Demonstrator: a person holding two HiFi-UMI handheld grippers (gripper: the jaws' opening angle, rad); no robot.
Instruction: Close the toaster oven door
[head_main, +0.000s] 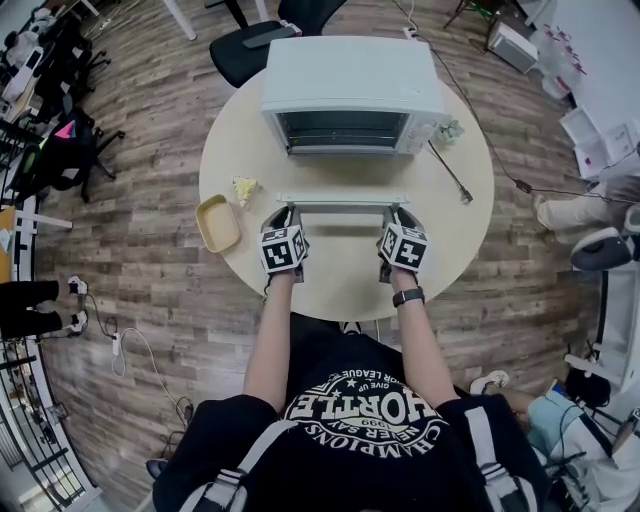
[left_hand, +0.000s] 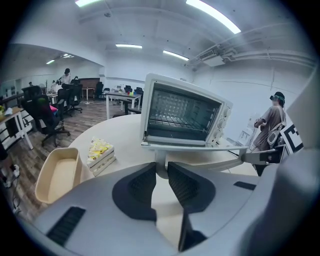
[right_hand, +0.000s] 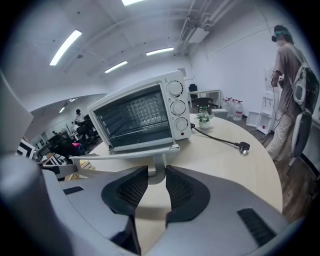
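A white toaster oven (head_main: 350, 85) stands at the far side of a round beige table (head_main: 340, 285). Its glass door (head_main: 343, 200) hangs open, about level, with its handle toward me. My left gripper (head_main: 284, 215) is shut on the left post of the door handle (left_hand: 161, 167). My right gripper (head_main: 398, 215) is shut on the right post (right_hand: 156, 172). The left gripper view shows the oven's wire rack (left_hand: 177, 122) through the open front. Its three knobs (right_hand: 177, 107) appear in the right gripper view.
A beige tray (head_main: 217, 223) and a slice of cake (head_main: 244, 189) lie left of the door. The oven's power cord and plug (head_main: 452, 175) trail off to the right, past a small plant (head_main: 452, 130). Office chairs stand behind the table. A person (right_hand: 290, 100) stands at the right.
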